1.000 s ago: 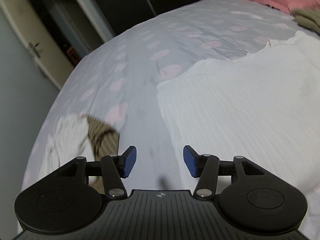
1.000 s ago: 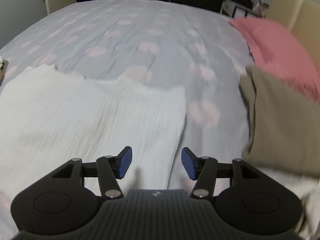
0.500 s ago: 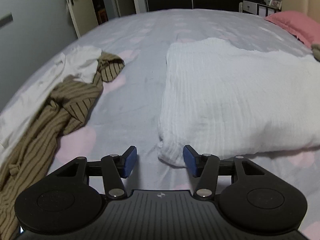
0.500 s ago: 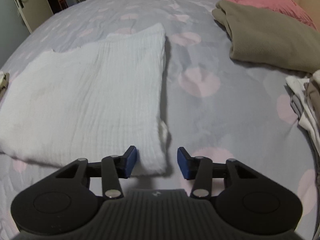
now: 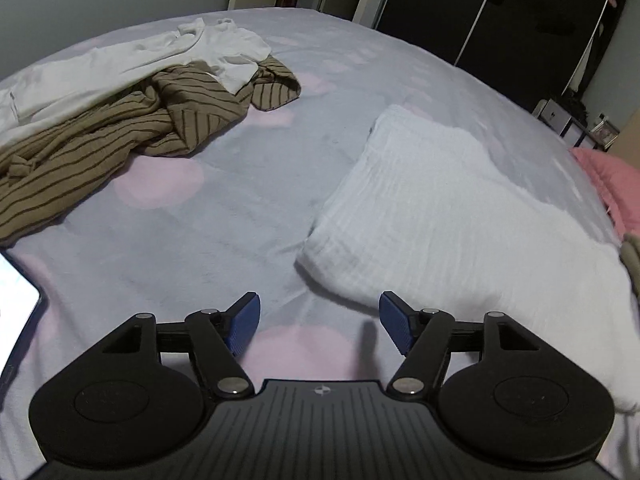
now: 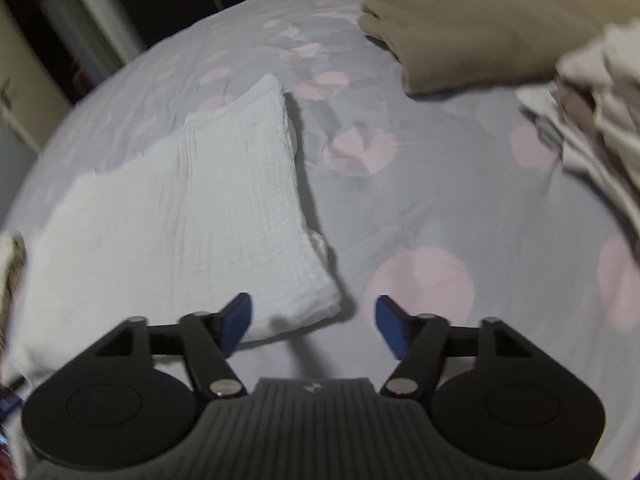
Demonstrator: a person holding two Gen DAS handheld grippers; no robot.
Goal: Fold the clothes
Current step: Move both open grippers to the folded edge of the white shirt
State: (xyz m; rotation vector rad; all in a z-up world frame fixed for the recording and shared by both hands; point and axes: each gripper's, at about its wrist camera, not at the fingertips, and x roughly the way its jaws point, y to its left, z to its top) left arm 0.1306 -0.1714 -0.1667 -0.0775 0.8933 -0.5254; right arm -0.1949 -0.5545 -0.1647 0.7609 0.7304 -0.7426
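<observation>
Presently, by label:
White cloth [image 5: 460, 232]: laid flat on the bed [image 5: 248, 216] as a doubled rectangle, its near corners turned toward both tools; this is the landmark below.
Left tool [image 5: 318, 322]: held spread and empty just short of the cloth's near left corner, seemingly lined up so that corner can be taken.
Right tool [image 6: 312, 320]: likewise spread, nothing gripped, the cloth's near right corner [image 6: 320, 300] seen between its fingers.
Striped garment [image 5: 120, 136]: crumpled well left of the cloth, under a white shirt [image 5: 168, 52]; both unfolded.
Olive garment [image 6: 460, 40]: folded, well right of the cloth, beside a stack [image 6: 592, 112].
Stage: judged as either another fold or a lift toward the stack; it cannot be settled.
</observation>
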